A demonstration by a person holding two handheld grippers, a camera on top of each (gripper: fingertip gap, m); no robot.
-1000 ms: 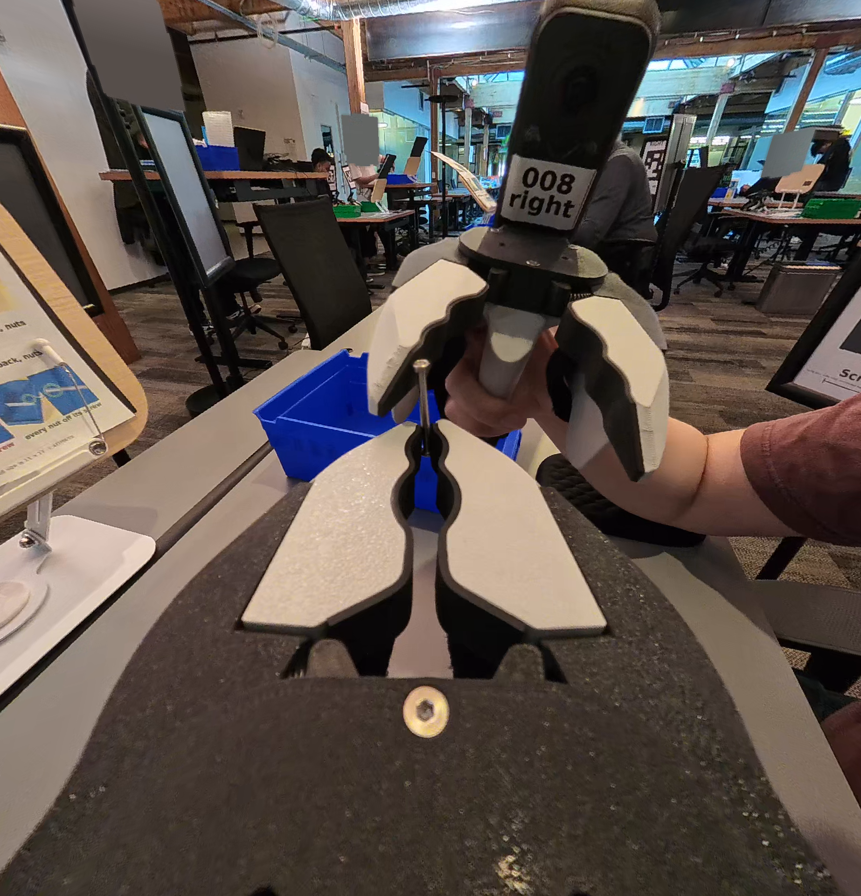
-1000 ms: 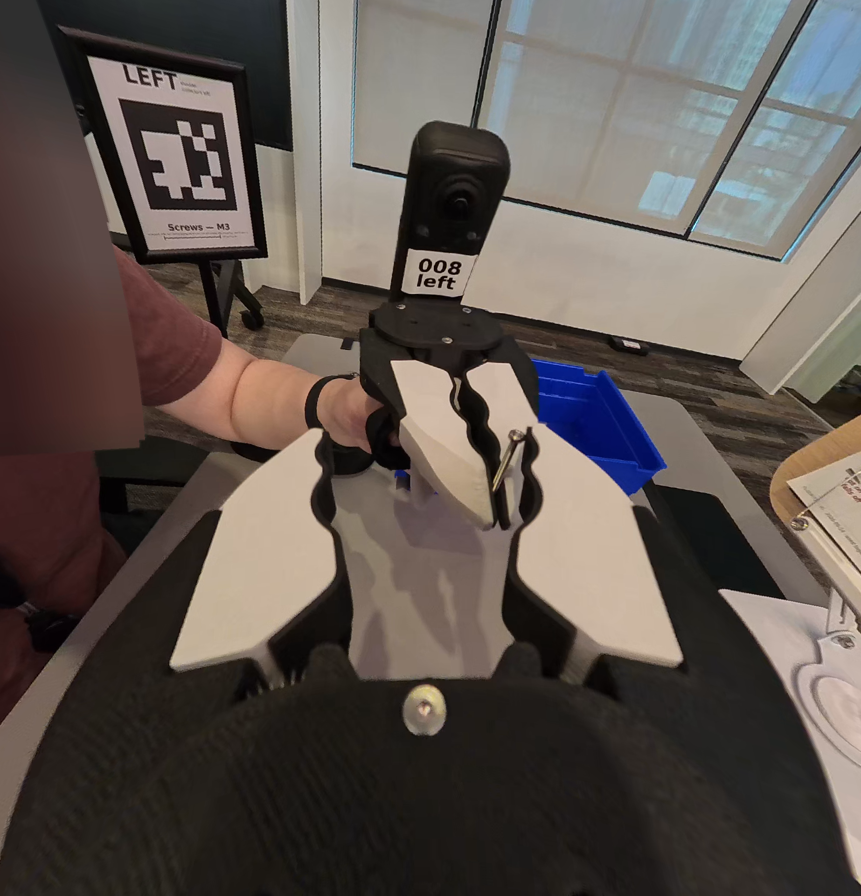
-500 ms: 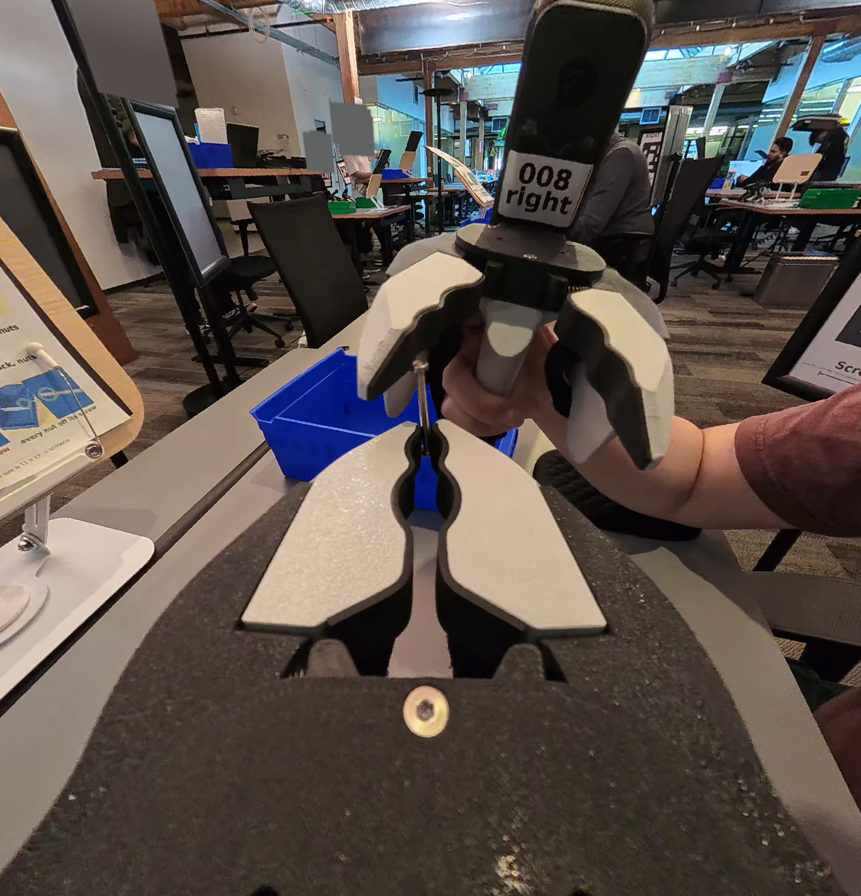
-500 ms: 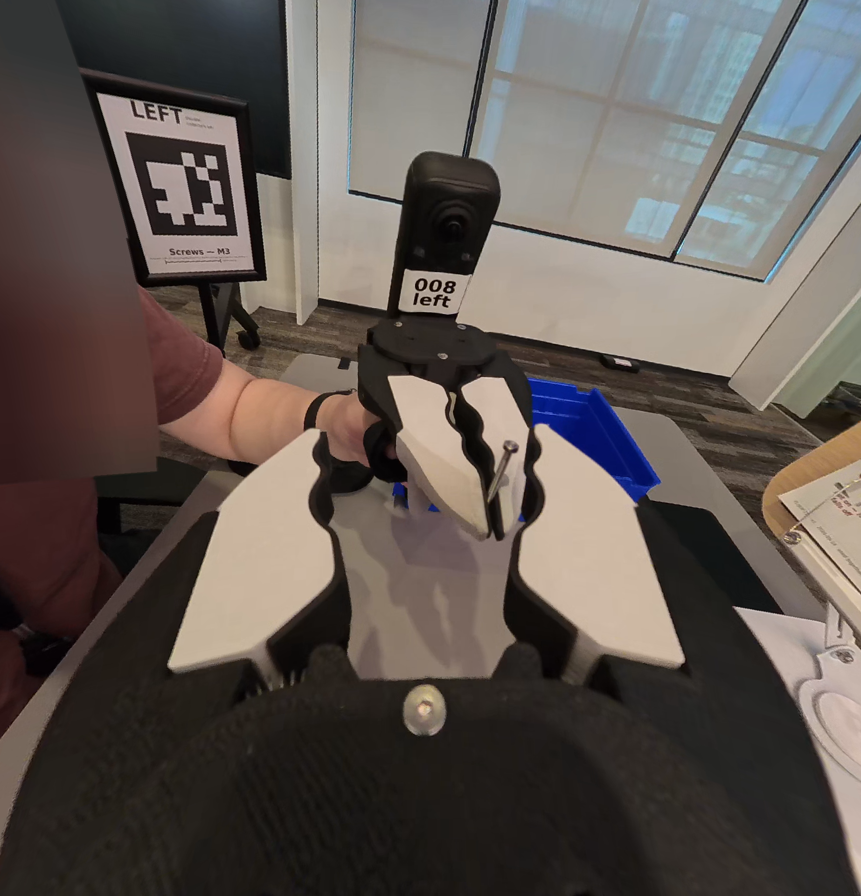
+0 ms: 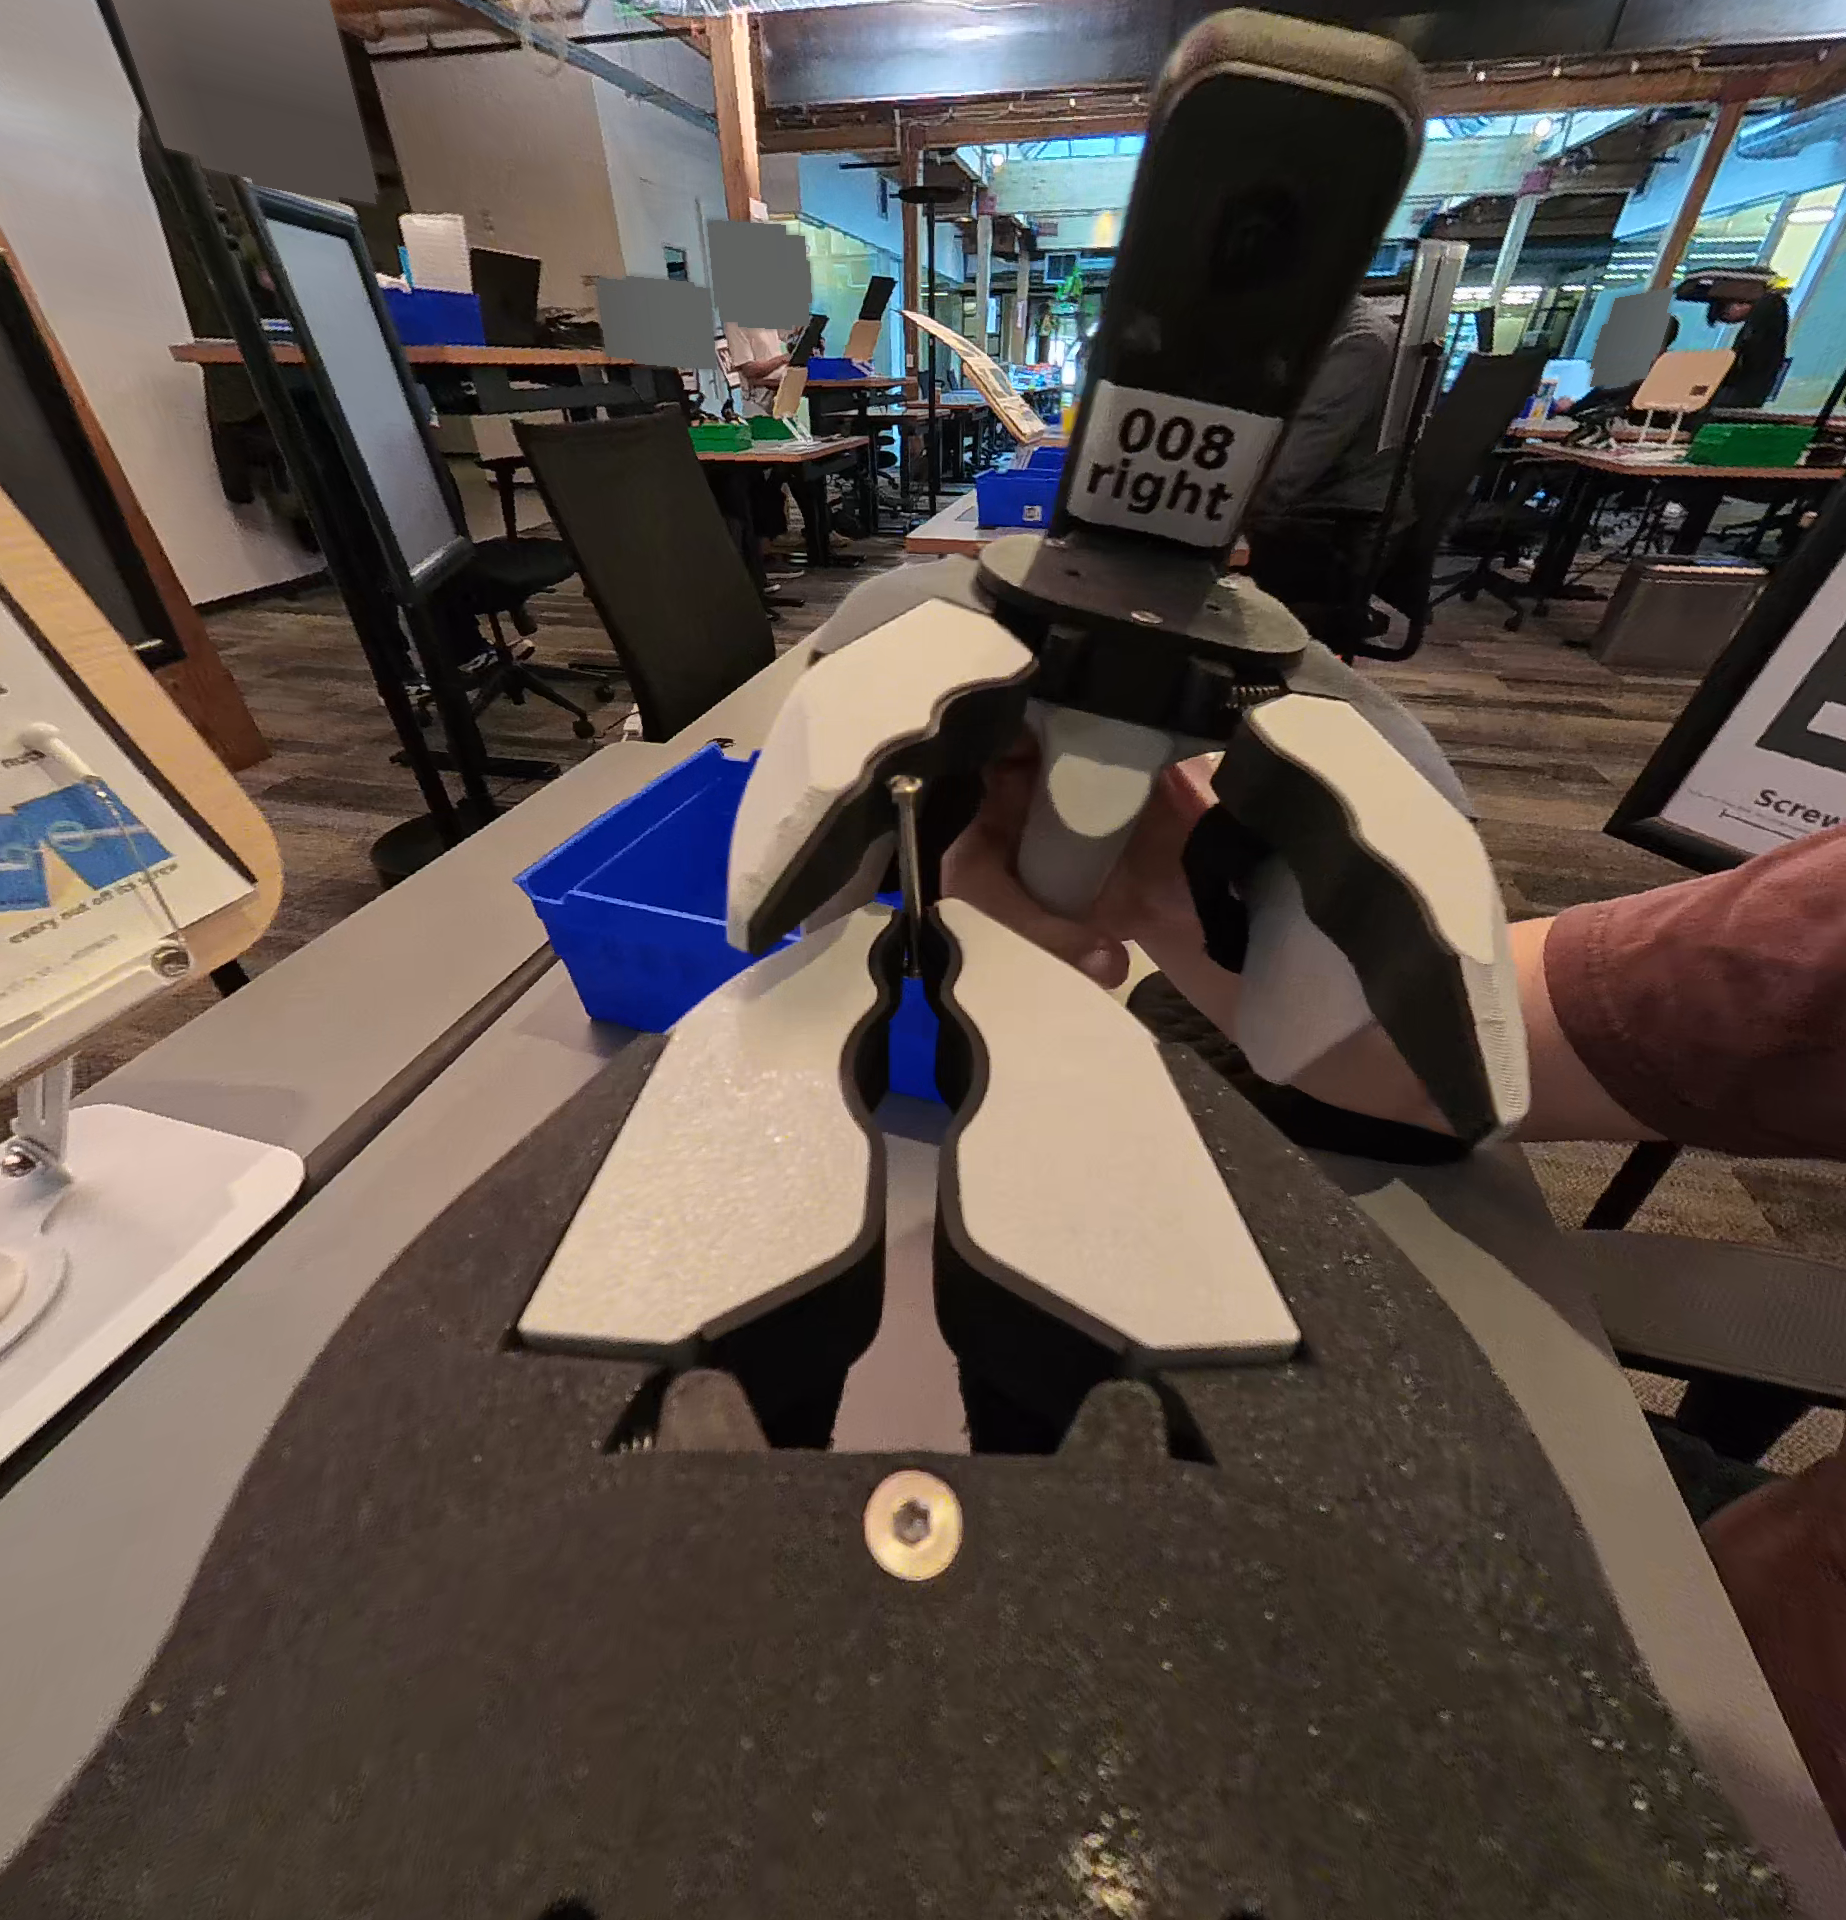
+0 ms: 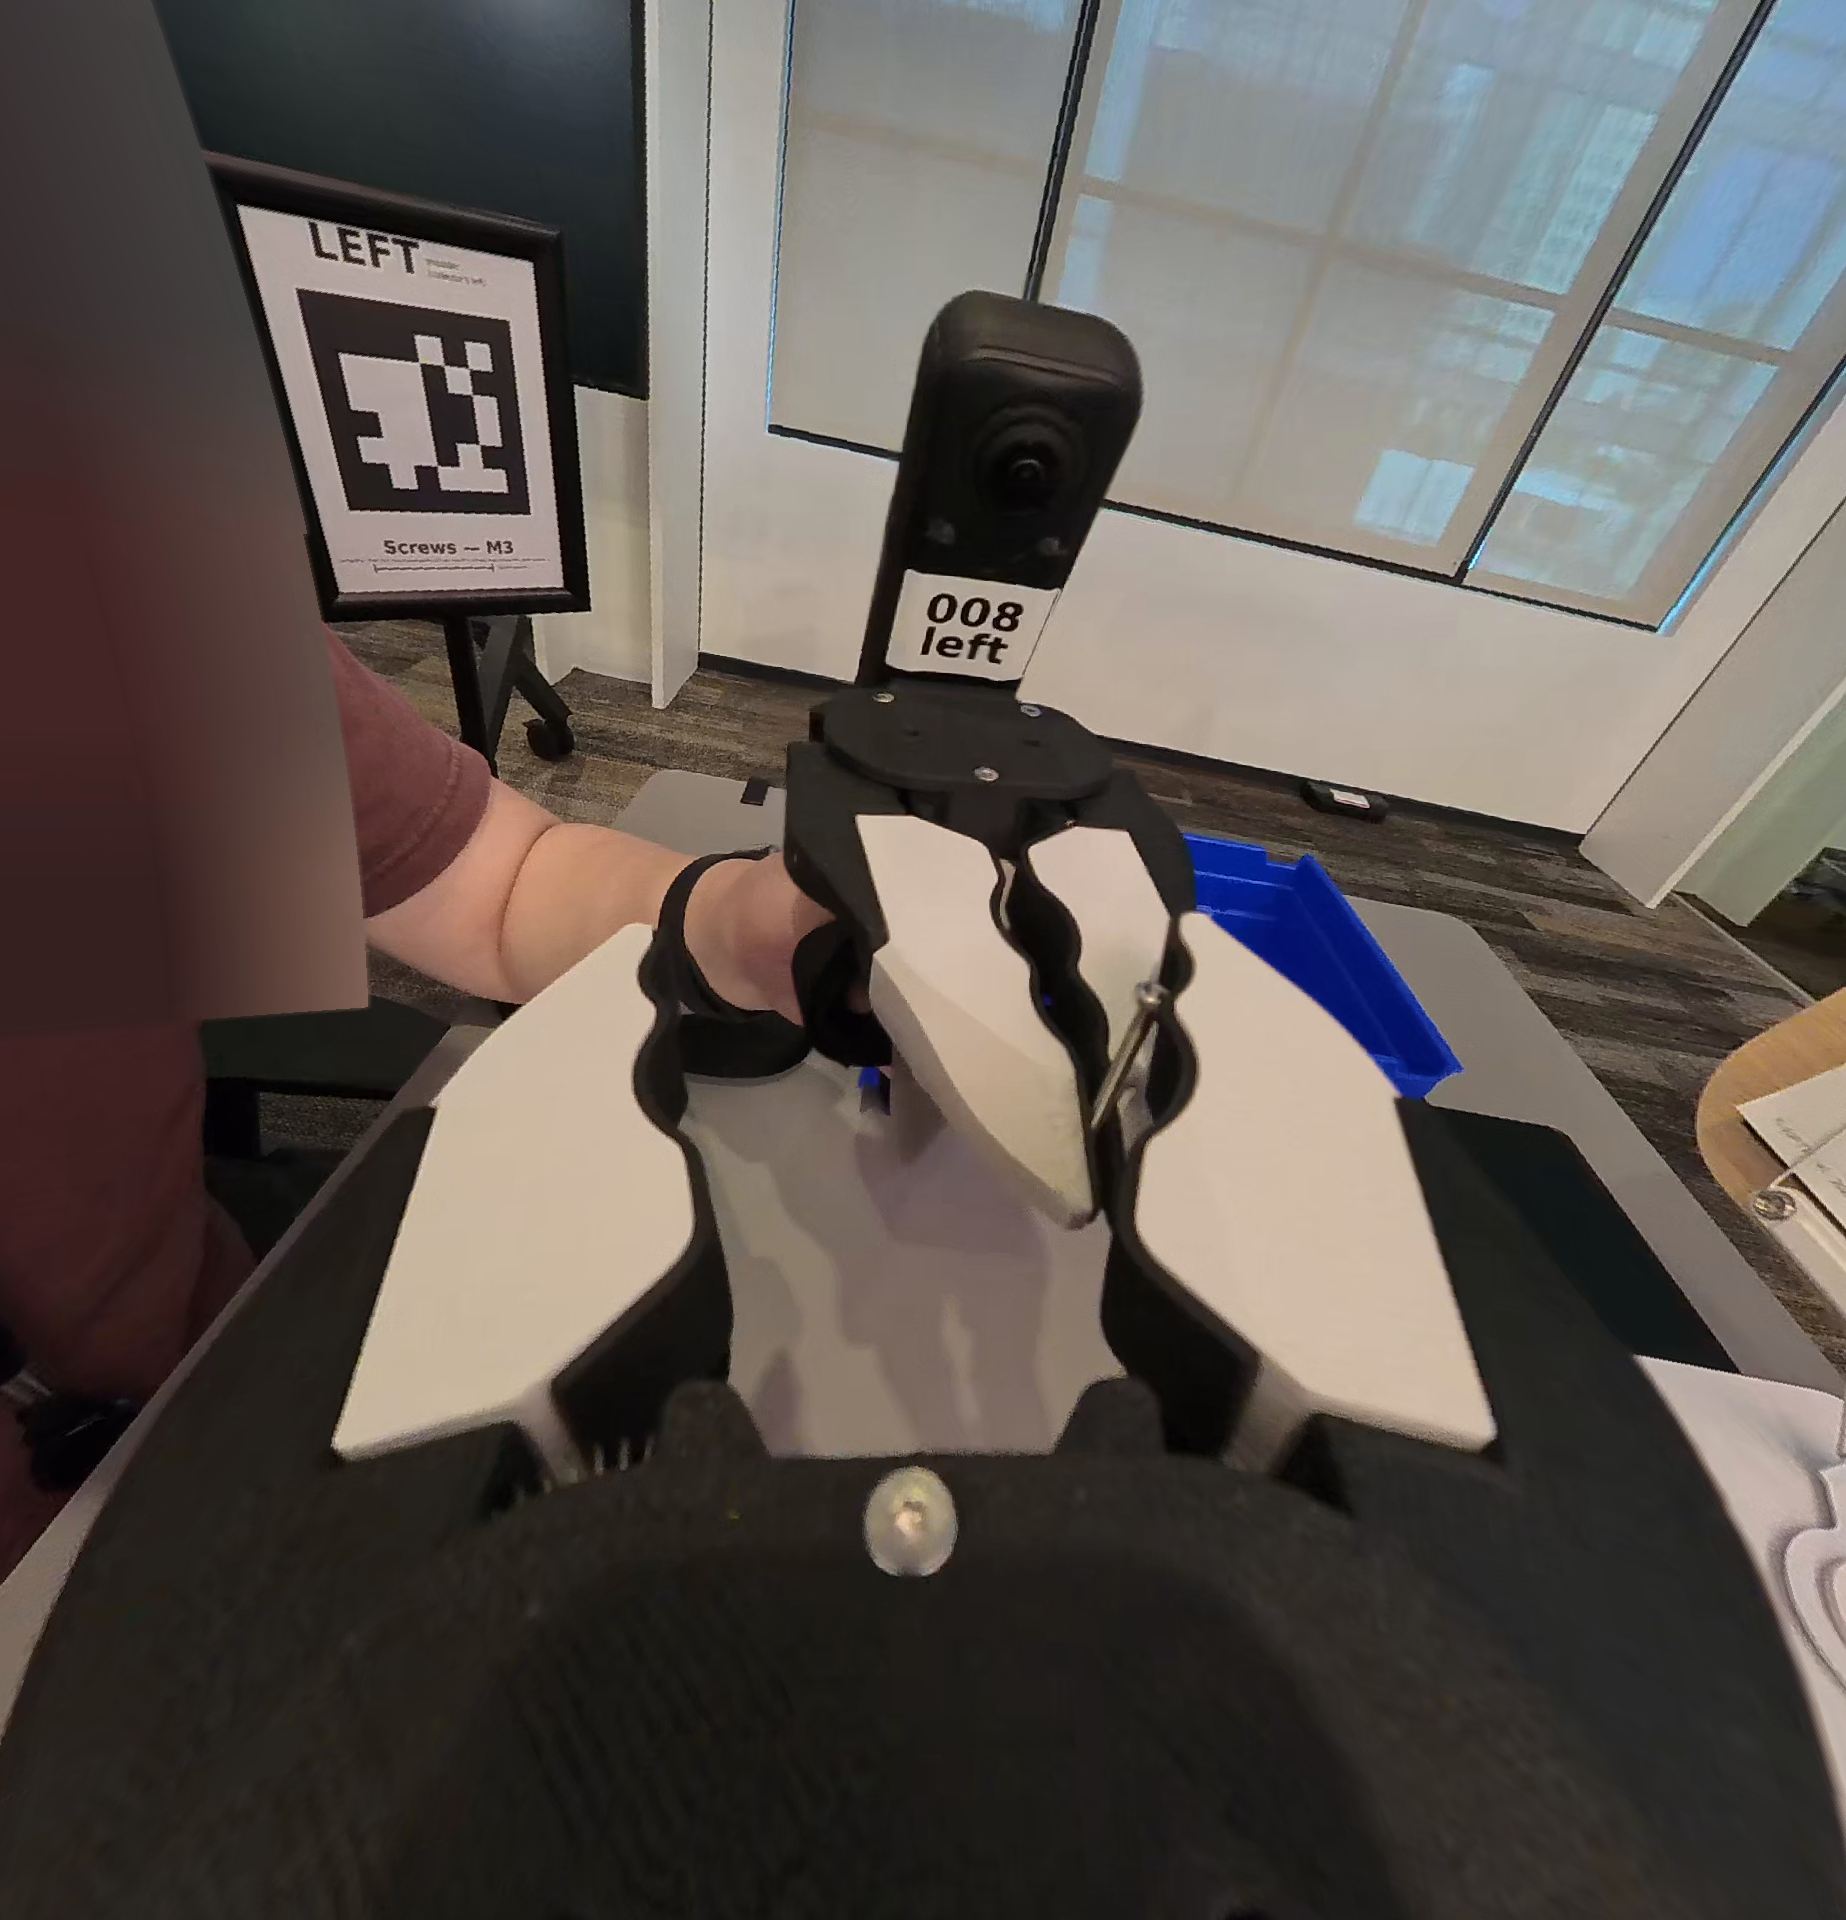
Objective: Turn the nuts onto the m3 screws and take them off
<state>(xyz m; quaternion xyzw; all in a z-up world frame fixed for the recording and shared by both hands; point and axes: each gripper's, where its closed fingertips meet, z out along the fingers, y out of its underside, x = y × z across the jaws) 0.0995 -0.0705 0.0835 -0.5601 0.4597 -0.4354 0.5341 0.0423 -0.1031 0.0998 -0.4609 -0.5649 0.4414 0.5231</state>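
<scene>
Screw (image 5: 908, 873) count so far: one, a long thin one pinched upright at the tips of the left gripper (image 5: 914, 951), head up, above the grey table (image 5: 358, 997). No nut anywhere that I can spot, so I'd say no threading has begun. Right gripper (image 6: 898, 1049) is spread wide with nothing in it, one finger beside the shank. One blue bin (image 5: 649, 914) behind.

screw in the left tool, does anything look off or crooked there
Slightly: the screw is pinched only at its lower end by the left tool, so most of it sticks out. In the right wrist view it leans. No nut shows on it. The right tool is open.
</scene>
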